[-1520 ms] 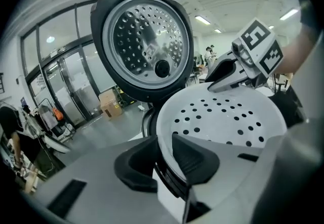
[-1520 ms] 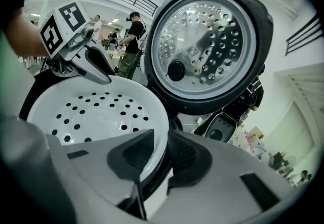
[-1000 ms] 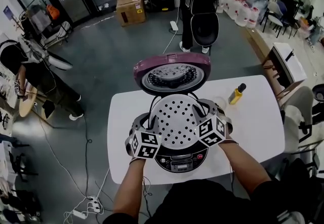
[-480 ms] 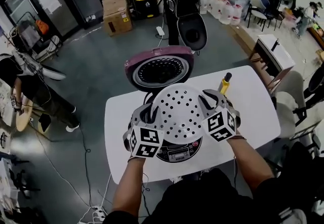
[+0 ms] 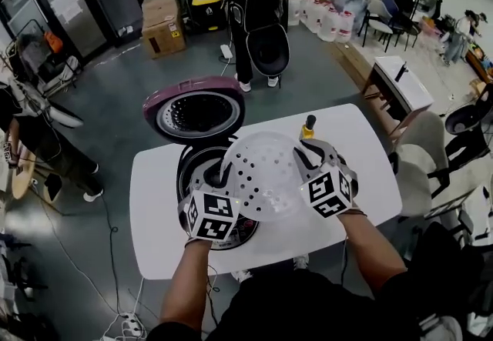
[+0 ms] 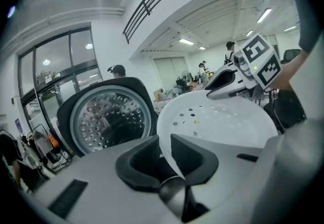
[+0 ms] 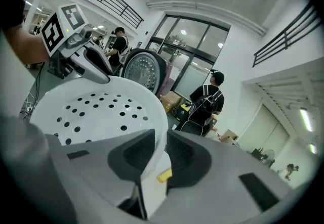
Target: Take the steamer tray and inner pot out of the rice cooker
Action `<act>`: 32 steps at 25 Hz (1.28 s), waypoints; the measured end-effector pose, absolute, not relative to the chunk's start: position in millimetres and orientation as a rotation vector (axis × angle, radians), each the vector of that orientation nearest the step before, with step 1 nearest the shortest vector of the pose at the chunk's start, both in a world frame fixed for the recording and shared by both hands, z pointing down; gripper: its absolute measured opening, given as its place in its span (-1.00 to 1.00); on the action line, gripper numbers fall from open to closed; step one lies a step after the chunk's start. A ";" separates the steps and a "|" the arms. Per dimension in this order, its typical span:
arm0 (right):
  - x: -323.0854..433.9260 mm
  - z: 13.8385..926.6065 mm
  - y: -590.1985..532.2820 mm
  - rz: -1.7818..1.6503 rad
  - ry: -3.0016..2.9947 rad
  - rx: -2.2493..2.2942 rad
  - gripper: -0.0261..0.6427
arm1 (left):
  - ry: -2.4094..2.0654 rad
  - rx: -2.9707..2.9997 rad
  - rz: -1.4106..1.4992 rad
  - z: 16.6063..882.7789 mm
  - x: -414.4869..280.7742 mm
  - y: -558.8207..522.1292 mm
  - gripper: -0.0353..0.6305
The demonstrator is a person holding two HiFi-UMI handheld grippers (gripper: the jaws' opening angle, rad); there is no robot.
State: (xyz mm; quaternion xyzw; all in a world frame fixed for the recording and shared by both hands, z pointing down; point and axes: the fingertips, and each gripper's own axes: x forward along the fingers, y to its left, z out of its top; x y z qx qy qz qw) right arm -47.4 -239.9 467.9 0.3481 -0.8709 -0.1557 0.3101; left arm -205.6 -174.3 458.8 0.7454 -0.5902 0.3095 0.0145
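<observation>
- The steamer tray (image 5: 262, 174) is being held by its rim from both sides, out of the rice cooker (image 5: 189, 170) and above the white table (image 5: 370, 178).
- The left gripper (image 6: 164, 147) is being kept nearly closed. The tray's thin left rim is being pinched between its jaws, one pad inside the bowl and one outside.
- The right gripper (image 7: 161, 153) is being kept just as narrow, with the tray's right rim being clamped between its jaws.
- The perforated bowl is being carried between the two pairs of jaws.
- The cooker's open body is being seen below the left jaws, with its lid (image 5: 192, 112) raised beyond them.
- A yellow bottle (image 5: 309, 128) is being seen just beyond the right jaws.
</observation>
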 end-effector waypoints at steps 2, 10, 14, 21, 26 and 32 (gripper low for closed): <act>-24.6 467.8 -251.9 -0.411 -2.300 0.911 -0.70 | -1.845 2.310 0.955 458.3 -182.2 -185.2 -0.67; 62.7 489.5 -295.2 -0.385 -2.261 0.907 -0.71 | -1.793 2.309 0.912 478.9 -91.2 -221.6 -0.66; 108.4 509.5 -318.5 -0.355 -2.229 0.917 -0.72 | -1.729 2.323 0.897 499.2 -46.9 -247.6 -0.66; 174.8 578.6 -352.6 -0.237 -2.152 0.921 -0.72 | -1.577 2.319 0.887 571.4 15.8 -287.9 -0.66; 203.2 640.0 -370.3 -0.162 -2.103 0.893 -0.72 | -1.501 2.281 0.935 634.8 39.6 -318.4 -0.68; 219.7 697.7 -405.3 -0.093 -2.064 0.914 -0.73 | -1.462 2.260 0.972 693.2 54.6 -358.6 -0.69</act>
